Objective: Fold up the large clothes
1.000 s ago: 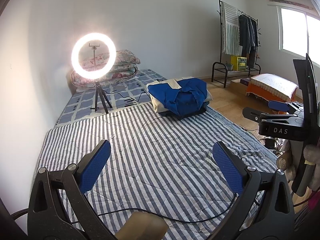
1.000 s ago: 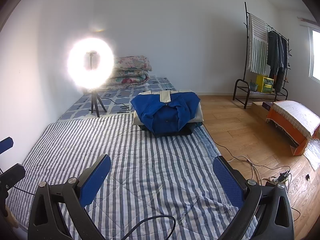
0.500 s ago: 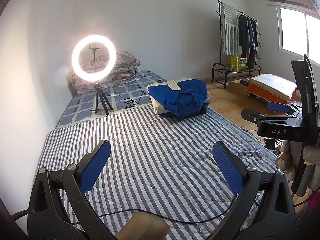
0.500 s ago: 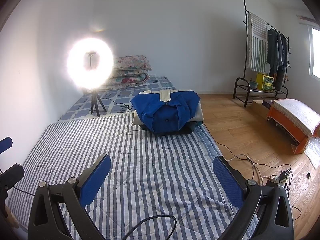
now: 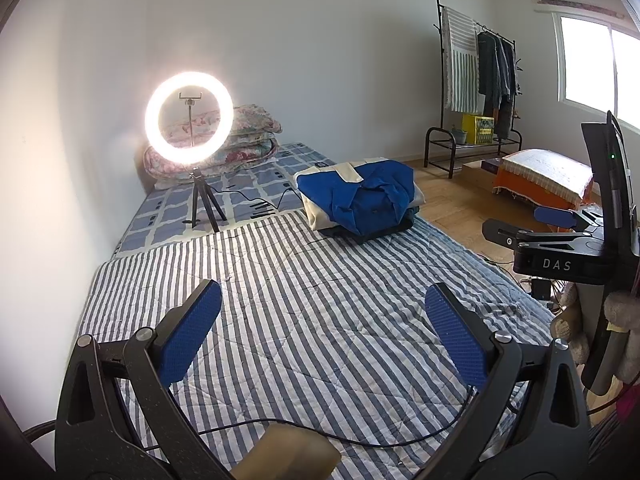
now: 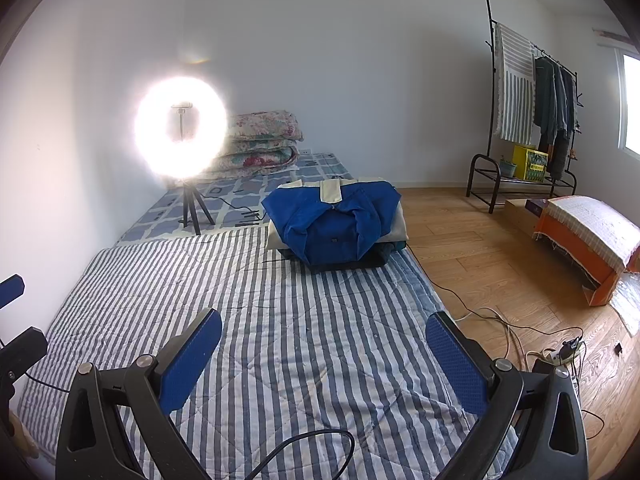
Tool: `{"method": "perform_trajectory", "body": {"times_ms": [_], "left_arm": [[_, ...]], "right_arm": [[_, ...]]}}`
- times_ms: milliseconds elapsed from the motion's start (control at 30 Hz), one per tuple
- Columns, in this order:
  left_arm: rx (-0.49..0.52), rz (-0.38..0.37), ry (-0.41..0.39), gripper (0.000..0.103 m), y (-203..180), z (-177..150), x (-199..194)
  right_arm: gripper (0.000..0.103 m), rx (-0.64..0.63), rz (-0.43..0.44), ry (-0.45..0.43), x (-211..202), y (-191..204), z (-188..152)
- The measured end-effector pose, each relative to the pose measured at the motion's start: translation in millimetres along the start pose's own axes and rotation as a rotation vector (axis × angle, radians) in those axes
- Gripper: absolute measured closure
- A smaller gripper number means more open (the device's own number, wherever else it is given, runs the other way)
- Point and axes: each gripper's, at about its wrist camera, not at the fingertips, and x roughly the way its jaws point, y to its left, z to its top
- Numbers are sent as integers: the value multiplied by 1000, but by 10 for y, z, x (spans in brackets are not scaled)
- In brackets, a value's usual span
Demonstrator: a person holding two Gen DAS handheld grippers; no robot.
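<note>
Striped bedding covered the mattress beneath me, with a ring light glowing by the wall. I held my left gripper and right gripper spread wide and empty above it. Well ahead of both, at the bedding's far edge, lay the folded blue garment atop a clothes stack.

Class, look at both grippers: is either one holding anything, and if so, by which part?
Nothing is held. The left gripper and the right gripper both stand open over the striped quilt, far from the blue garment on the pile.
</note>
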Motion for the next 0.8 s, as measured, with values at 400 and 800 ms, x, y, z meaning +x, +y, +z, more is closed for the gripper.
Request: {"method": "perform_trajectory", "body": {"times_ms": [400,800], "left_arm": [[0,5,-3,0,9,26,-18],[-3,5,1,0,4,37,-31]], "right_arm": [[0,3,-2,-2,-15,14,-6],[0,-2,-4,0,-18,33,-15]]}}
